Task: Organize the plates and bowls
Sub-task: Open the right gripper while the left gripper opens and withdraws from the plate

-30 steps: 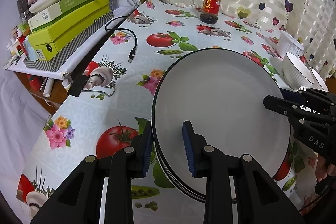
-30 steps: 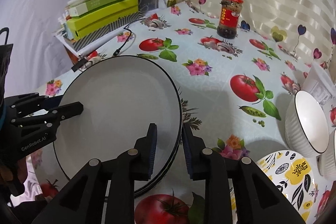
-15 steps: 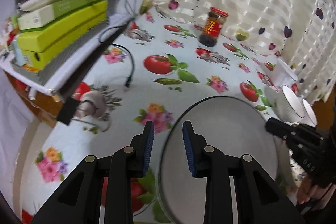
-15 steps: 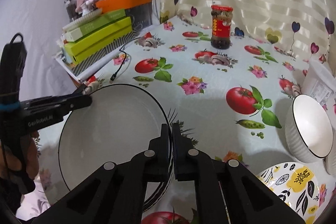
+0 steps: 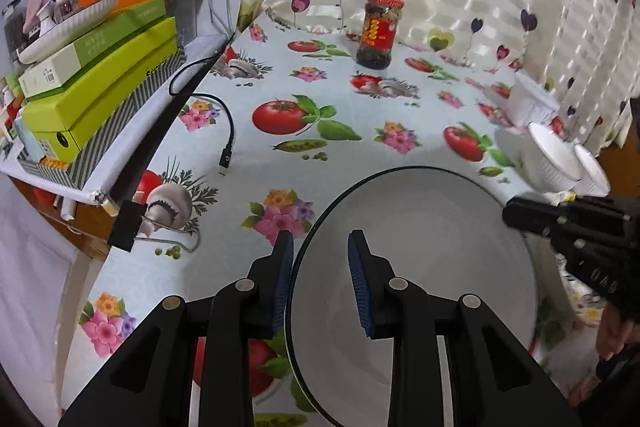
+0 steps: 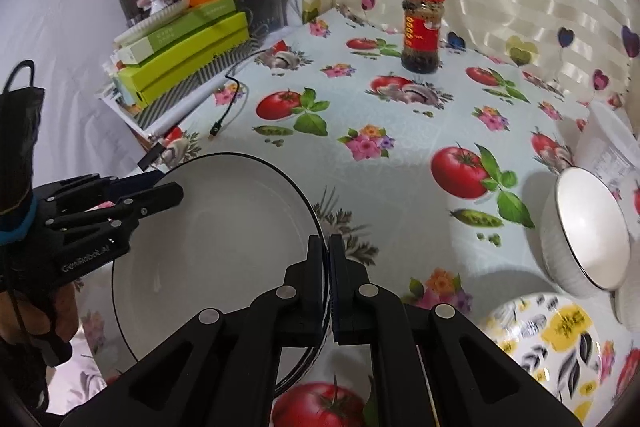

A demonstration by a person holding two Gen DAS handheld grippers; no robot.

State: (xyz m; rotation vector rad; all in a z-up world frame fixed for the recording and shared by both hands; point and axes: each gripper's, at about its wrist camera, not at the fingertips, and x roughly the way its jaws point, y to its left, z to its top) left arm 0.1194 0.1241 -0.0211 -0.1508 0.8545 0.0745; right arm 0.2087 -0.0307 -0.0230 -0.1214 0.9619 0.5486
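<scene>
Plate (image 6: pixel 208 251) now pinched at its right rim by the right claw (image 6: pixel 329 267), which has just clamped down; left claw (image 5: pixel 320 279) straddles the opposite rim, unclenched; lower frame, apparently lifting off the counter (image 6: pixel 400 155).

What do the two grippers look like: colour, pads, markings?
Both are matte black plastic linkages with silver pivot pins. The left gripper has ribbed blue pads and white "GenRobot.AI" lettering on its side; the right gripper carries "DAS". A black strap loop hangs behind the left one.
</scene>
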